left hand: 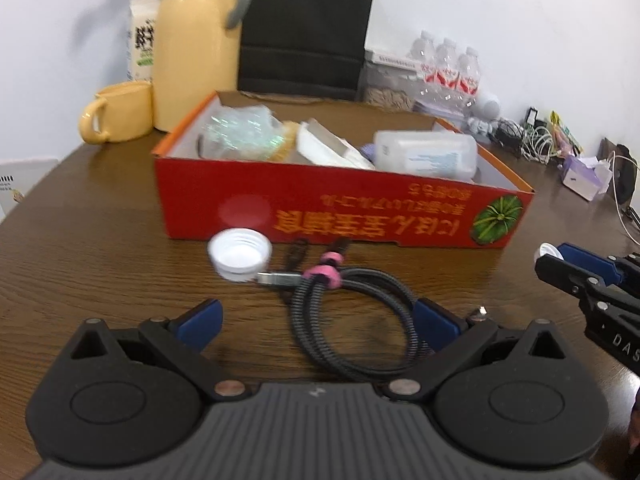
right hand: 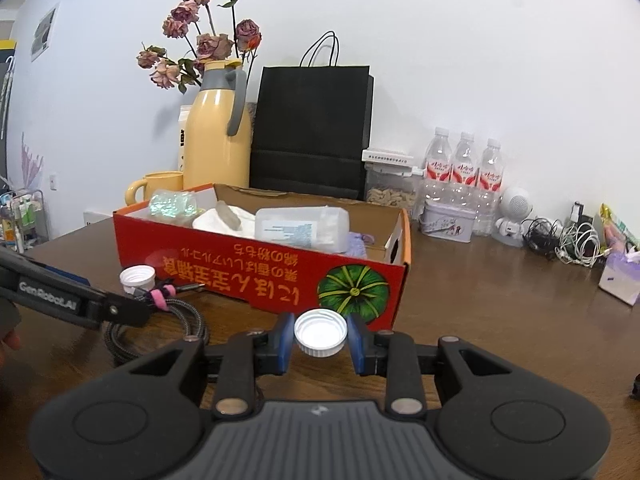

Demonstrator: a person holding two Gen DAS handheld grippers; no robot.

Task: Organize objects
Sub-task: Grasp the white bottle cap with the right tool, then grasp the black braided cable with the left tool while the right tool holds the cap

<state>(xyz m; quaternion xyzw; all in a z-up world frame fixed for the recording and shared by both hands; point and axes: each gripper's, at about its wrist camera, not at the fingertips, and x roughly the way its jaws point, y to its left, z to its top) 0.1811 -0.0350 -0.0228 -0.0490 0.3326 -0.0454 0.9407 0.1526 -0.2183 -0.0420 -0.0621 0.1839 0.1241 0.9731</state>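
A red cardboard box sits on the brown table and holds a clear plastic bottle, white packets and a shiny bag. In front of it lie a white bottle cap and a coiled black cable with a pink tie. My left gripper is open, its fingers on either side of the cable. My right gripper is shut on a second white cap in front of the box's right end; it also shows in the left wrist view.
Behind the box stand a yellow thermos, a yellow mug, a black paper bag and three water bottles. Tangled cables and a tissue pack lie at the right.
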